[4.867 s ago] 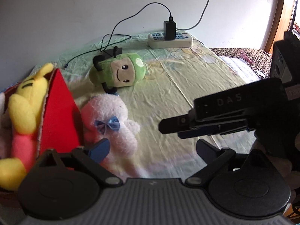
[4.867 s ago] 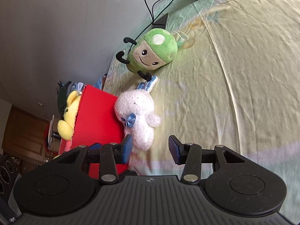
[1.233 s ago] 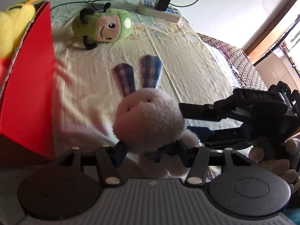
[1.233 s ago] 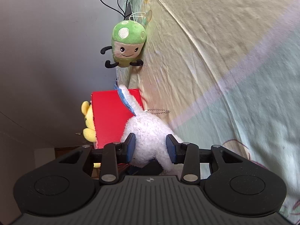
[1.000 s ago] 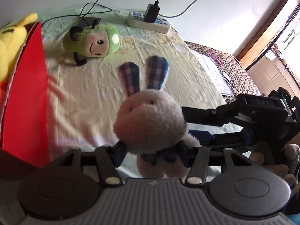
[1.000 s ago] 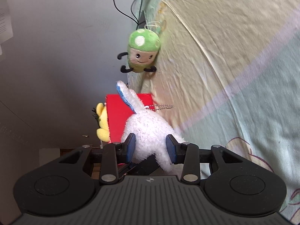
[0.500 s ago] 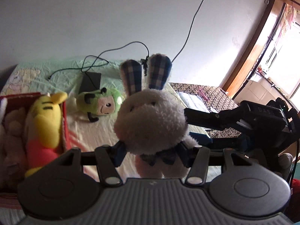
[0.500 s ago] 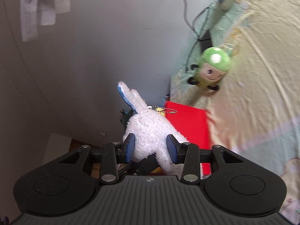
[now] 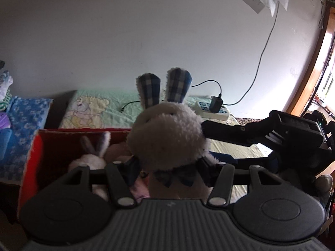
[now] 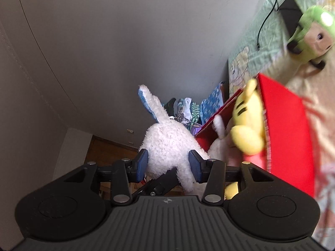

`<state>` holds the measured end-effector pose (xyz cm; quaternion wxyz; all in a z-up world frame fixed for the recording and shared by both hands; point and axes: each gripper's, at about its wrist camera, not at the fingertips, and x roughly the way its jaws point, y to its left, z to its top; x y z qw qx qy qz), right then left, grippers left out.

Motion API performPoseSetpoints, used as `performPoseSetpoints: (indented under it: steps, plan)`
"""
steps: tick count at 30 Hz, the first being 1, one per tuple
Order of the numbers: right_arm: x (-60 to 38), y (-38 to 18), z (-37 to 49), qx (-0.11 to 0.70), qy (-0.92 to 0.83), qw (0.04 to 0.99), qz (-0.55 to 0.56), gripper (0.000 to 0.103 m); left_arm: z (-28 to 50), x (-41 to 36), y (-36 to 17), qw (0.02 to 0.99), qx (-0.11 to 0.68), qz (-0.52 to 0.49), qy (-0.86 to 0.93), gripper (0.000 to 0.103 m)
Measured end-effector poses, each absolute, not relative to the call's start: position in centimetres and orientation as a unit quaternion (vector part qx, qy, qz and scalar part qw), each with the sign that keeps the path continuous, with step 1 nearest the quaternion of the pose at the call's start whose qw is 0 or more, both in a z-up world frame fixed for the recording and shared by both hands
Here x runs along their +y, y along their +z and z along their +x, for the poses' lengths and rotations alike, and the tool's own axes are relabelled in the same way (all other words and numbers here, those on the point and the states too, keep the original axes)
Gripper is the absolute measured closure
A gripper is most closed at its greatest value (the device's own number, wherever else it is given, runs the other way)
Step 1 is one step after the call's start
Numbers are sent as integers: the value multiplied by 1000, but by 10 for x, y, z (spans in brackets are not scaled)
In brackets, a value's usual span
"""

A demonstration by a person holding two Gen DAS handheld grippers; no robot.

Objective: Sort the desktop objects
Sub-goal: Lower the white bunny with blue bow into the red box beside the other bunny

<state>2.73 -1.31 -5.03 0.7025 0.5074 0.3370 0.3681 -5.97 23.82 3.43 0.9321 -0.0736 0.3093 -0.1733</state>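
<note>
Both your grippers — left (image 9: pixel 169 167) and right (image 10: pixel 168 166) — are clamped on the white plush rabbit (image 9: pixel 167 142), squeezed between their pads above the red box (image 10: pixel 286 133).

Left wrist cam looks level at the wall, right wrist cam rolled sideways; both close-up, sharing the fluffy white plush rabbit (image 9: pixel 169 138) (image 10: pixel 167 144) and open red cardboard box (image 9: pixel 33 146) (image 10: pixel 289 125).

Plain white wall (image 9: pixel 146 31), wooden door frame (image 9: pixel 314 73), bright daylight at right.
</note>
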Motion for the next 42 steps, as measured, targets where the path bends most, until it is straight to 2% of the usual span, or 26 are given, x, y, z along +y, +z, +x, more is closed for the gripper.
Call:
performPoseSetpoints:
  steps: [9,18,34,42]
  plan:
    - [66,-72,49,365,354,686,520,55,-44,311,16,931,331,-72,-135,45]
    - [109,-101,53,400,317,670,539,55,-30,351,-10,919,371,-55,-119,45]
    - [124,-106,39,427,268,716,482,56,-15,358,-43,902,416,-32,-112,42]
    - [120,-98,36,421,253,745,452,60,-10,341,-41,905,417,23,-85,37]
